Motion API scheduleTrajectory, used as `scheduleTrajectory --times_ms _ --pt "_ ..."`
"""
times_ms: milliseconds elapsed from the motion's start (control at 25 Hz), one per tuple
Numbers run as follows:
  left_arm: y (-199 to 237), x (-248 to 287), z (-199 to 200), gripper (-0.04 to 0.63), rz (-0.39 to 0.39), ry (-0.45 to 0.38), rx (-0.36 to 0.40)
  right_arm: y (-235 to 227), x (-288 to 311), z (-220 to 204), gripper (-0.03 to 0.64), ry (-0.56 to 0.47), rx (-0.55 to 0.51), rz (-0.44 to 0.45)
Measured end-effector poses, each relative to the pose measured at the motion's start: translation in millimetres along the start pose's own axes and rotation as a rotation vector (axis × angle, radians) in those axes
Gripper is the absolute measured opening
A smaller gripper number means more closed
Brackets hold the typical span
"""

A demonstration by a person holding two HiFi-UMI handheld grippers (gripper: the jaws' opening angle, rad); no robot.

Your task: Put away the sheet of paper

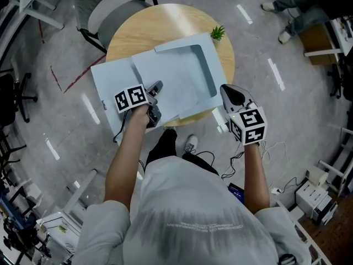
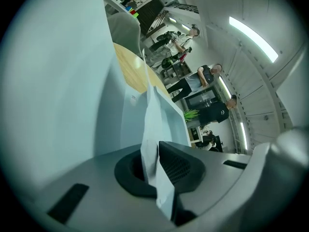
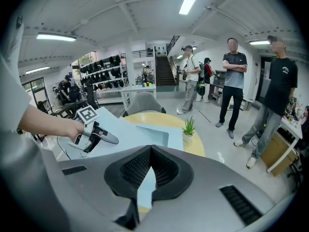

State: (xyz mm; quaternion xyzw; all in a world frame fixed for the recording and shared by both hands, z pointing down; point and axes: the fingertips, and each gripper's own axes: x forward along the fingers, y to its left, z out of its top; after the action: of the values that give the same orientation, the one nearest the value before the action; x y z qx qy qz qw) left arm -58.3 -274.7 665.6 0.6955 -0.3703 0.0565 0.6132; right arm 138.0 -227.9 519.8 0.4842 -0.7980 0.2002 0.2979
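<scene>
A pale blue sheet of paper (image 1: pixel 165 84) lies over an open pale blue box file (image 1: pixel 205 70) on the round wooden table (image 1: pixel 165 18). My left gripper (image 1: pixel 156 90) is at the sheet's near left edge and is shut on it. In the left gripper view the paper (image 2: pixel 150 124) stands pinched between the dark pads (image 2: pixel 176 166). My right gripper (image 1: pixel 230 94) hovers at the table's right edge, beside the box. Its jaws meet with nothing between them (image 3: pixel 150 153). The right gripper view also shows my left gripper (image 3: pixel 105 137) on the paper.
A small potted plant (image 1: pixel 218 33) stands on the far right of the table. The file's flat lid (image 1: pixel 107 84) overhangs the table's left side. A grey chair (image 1: pixel 110 10) sits behind the table. Several people (image 3: pixel 234 86) stand to the right; cables lie on the floor.
</scene>
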Motion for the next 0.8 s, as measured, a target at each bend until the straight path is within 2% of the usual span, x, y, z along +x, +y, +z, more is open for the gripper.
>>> scheduleTrajectory --times_ms 160,480,800 --pt "-5 11 -3 0.032 -0.033 0.023 -0.03 -2 3 -2 0.028 0.003 0.008 0.0" --pt "-18 30 -7 0.032 -0.074 0.05 -0.037 -5 4 -3 0.028 0.002 0.015 -0.009" --pt "-41 60 -8 0.034 -0.107 0.09 -0.012 -11 -1 -7 0.028 0.004 0.041 -0.033"
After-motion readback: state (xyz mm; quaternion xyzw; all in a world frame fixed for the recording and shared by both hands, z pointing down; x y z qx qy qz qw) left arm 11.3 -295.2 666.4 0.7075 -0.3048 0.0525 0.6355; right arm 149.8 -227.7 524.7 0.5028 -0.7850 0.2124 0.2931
